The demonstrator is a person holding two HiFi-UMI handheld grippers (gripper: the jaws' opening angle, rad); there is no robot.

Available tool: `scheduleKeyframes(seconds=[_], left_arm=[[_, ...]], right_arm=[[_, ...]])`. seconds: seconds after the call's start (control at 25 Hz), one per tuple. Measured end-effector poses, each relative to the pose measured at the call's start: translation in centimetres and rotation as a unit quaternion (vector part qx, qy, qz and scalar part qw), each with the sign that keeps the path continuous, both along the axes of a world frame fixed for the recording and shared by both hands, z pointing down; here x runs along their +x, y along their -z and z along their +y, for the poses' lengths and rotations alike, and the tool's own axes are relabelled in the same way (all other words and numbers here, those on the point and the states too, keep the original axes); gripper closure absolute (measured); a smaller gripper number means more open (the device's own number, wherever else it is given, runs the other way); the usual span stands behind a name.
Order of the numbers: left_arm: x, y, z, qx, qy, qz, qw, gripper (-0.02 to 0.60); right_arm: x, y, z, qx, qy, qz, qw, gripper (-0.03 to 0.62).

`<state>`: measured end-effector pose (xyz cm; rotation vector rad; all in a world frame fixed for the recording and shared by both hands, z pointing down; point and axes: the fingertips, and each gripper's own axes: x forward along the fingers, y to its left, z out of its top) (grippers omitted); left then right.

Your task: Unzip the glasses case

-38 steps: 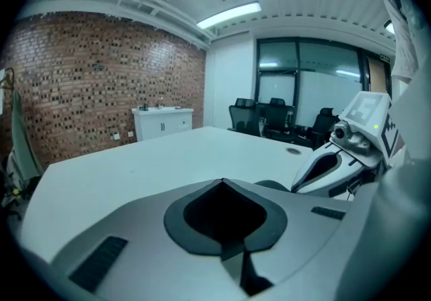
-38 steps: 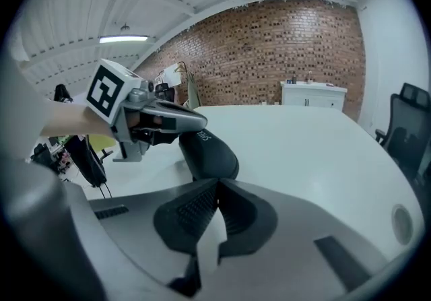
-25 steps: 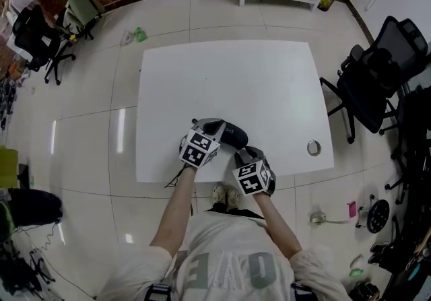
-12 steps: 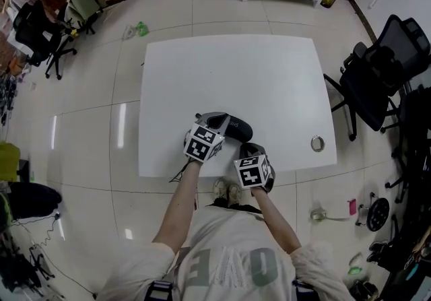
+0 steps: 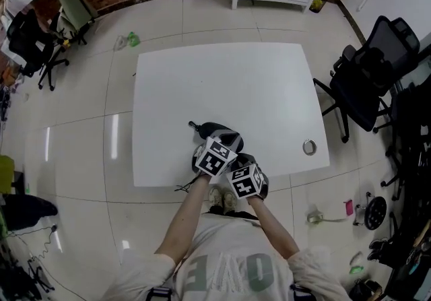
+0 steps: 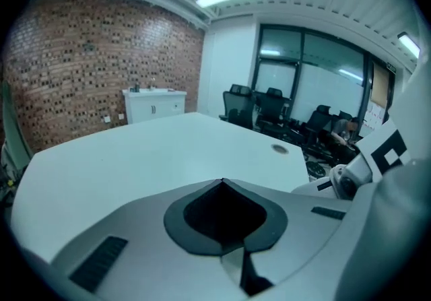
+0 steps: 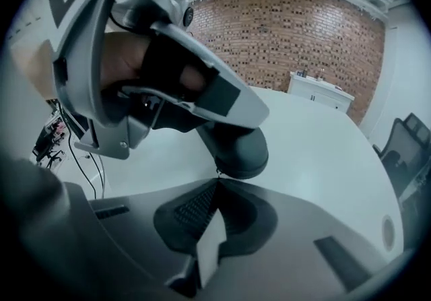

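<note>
CASE: glasses case lying on table near front edge | LEFT: left gripper closed, empty, laid over case, probably pinning it | RIGHT: right gripper pinched on zipper pull at case's end, set to drag

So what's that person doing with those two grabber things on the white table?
The person is trying to unzip a dark glasses case on the white table, with a gripper in each hand. The right gripper has its jaws pinched together at the end of the case, seemingly on the tiny zip pull. The left gripper, jaws together too, sits over the case, maybe holding it down. The case looks closed, so unzipping hasn't started.
</note>
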<state>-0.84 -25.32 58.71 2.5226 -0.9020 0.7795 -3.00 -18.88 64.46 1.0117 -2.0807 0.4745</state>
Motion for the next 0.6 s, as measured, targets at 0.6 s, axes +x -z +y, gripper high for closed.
scheduleKeyframes(seconds=[0.6], left_arm=[[0.0, -0.2, 0.2, -0.013, 0.036, 0.045, 0.9982, 0.580]], right_arm=[[7.0, 2.3, -2.6, 0.018, 0.009, -0.051, 0.998, 0.595]])
